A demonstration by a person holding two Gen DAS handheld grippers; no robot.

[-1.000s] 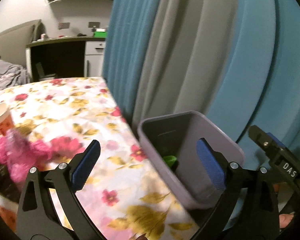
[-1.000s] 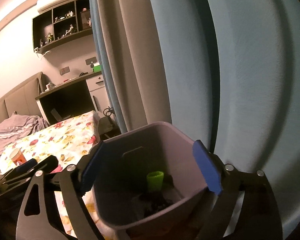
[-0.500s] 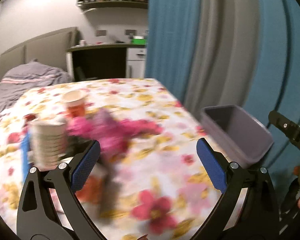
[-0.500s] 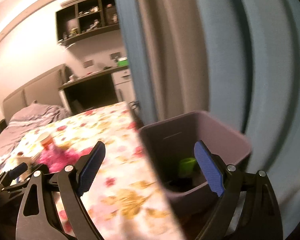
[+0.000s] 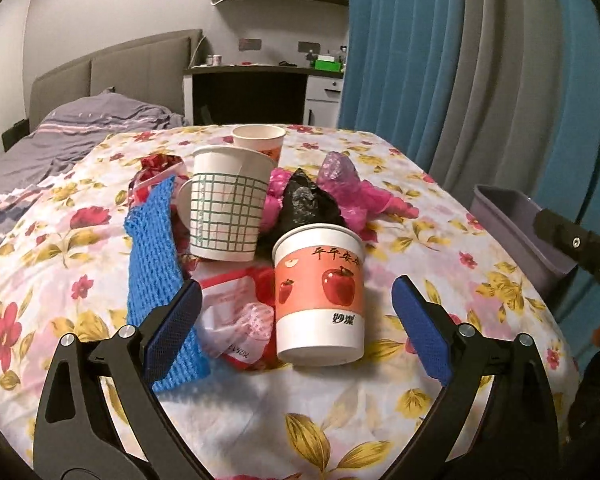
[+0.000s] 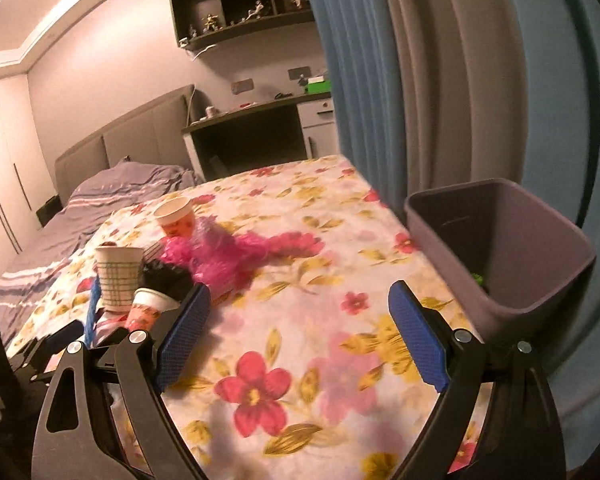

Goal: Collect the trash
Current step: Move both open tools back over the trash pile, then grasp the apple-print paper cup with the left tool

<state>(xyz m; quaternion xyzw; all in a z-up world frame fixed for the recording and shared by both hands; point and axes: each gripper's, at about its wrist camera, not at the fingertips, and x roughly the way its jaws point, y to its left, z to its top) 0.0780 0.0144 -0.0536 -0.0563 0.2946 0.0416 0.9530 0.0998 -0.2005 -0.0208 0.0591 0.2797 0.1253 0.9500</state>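
A trash pile lies on the flowered tablecloth [image 5: 440, 240]. An apple-print paper cup [image 5: 320, 296] stands nearest, just ahead of my open left gripper [image 5: 296, 312], whose pads do not touch it. Behind it are a grid-print cup [image 5: 226, 208], a third cup [image 5: 259, 140], a blue mesh cloth [image 5: 152, 248], a black bag [image 5: 304, 204], a pink bag [image 5: 356, 192] and a red-and-white wrapper [image 5: 240, 312]. The grey bin [image 6: 452, 240] stands off the table's right edge with a green item [image 6: 478, 278] inside. My right gripper [image 6: 300, 312] hangs open and empty over bare cloth, with the pink bag [image 6: 228, 252] to its front left.
Blue and grey curtains [image 5: 480, 80] hang close behind the bin. A bed [image 5: 80, 132] lies to the left beyond the table. A dark desk [image 5: 260, 88] stands at the back wall. The table's near edge runs right under both grippers.
Both views have swung left, from the bin and curtain onto the table. The left gripper has come up to the trash pile. The right gripper has left the bin's opening. Both jaws stayed wide.
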